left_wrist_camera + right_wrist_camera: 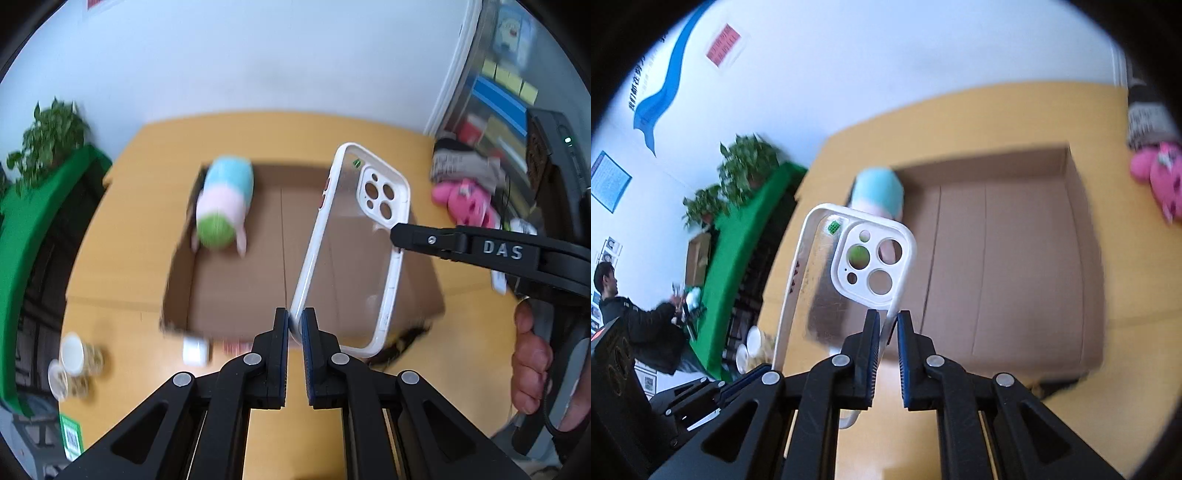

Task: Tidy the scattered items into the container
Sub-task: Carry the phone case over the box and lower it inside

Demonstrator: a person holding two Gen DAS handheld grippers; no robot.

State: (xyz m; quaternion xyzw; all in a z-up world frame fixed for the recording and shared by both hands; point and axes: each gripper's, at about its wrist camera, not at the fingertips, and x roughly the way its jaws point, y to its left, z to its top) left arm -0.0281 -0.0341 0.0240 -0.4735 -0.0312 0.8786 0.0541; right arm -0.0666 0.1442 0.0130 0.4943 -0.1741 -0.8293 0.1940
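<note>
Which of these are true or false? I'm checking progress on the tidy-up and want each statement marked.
1. Both grippers grip the clear, white-rimmed phone case. True: the left gripper and the right gripper each clamp its rim.
2. The brown cardboard box is empty. False: a blue, pink and green plush toy lies inside.
3. The pink plush toy is in the box. False: it lies on the yellow table beside it.
4. The case hangs above the box. True.
</note>
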